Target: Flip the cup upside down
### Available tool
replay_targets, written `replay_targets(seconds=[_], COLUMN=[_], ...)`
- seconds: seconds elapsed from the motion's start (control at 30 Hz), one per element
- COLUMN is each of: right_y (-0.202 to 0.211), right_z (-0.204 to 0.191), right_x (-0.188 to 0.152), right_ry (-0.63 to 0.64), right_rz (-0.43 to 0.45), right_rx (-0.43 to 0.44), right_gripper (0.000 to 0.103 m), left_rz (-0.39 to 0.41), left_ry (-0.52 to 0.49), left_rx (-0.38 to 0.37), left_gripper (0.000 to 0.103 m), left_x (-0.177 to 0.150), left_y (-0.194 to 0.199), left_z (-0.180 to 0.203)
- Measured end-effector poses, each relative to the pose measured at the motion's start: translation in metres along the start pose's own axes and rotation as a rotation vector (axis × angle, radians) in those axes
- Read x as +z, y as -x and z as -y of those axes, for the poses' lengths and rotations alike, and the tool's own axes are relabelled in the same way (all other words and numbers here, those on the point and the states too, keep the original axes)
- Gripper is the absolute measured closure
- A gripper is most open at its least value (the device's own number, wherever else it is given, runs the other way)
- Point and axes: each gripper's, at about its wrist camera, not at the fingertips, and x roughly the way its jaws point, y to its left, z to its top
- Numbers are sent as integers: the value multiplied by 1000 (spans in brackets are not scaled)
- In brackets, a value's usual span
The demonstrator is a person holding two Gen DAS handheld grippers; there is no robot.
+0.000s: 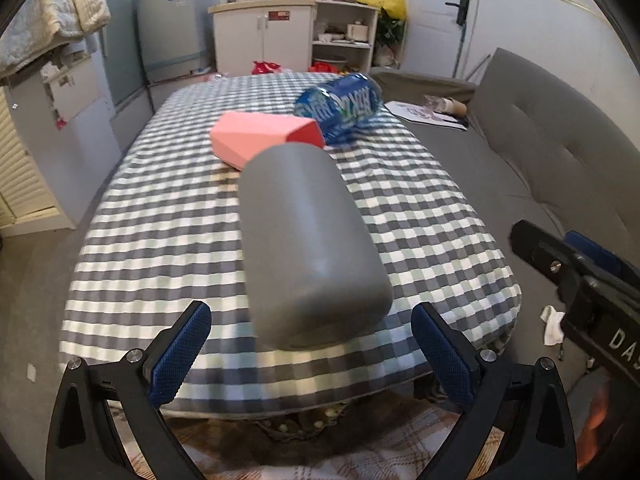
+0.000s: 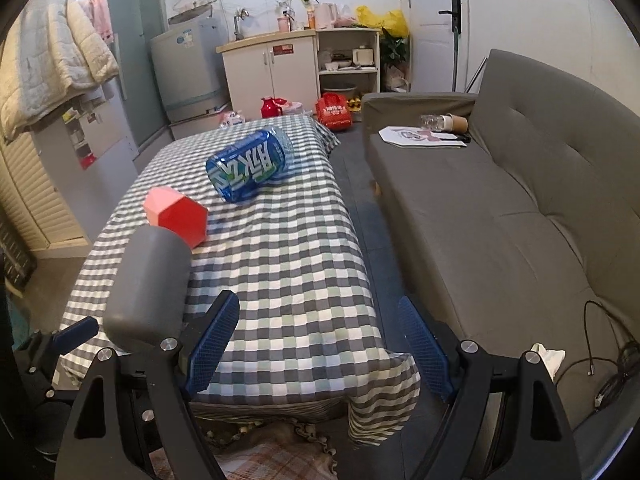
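Note:
A grey cup (image 1: 308, 240) lies on its side on the checked tablecloth (image 1: 160, 216), its closed base toward me near the front edge. My left gripper (image 1: 312, 350) is open, its blue pads on either side of the cup's base without touching. The cup also shows in the right wrist view (image 2: 150, 284) at the left. My right gripper (image 2: 316, 346) is open and empty, to the right of the cup over the table's front right corner. Its body shows in the left wrist view (image 1: 584, 292) at the right.
A pink faceted cup (image 1: 266, 138) lies on its side just behind the grey cup. A blue water bottle (image 1: 340, 104) lies farther back. A grey sofa (image 2: 500, 208) runs along the right of the table (image 2: 288, 248). Cables (image 2: 608, 368) lie on the floor.

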Motion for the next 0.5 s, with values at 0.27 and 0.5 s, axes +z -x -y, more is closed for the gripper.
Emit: replay_targets(seconds=[0.27, 0.5], right_y=[-15, -10], right_z=[-6, -10], right_x=[-3, -2], right_ry=[2, 15], right_rz=[-30, -20], right_rx=[2, -16], right_gripper=[21, 21], left_rz=[-3, -8], left_ry=[-4, 7], left_rx=[-47, -63], left_gripper=[29, 29], left_x=[0, 1], left_y=[-6, 8], left_z=[-1, -11])
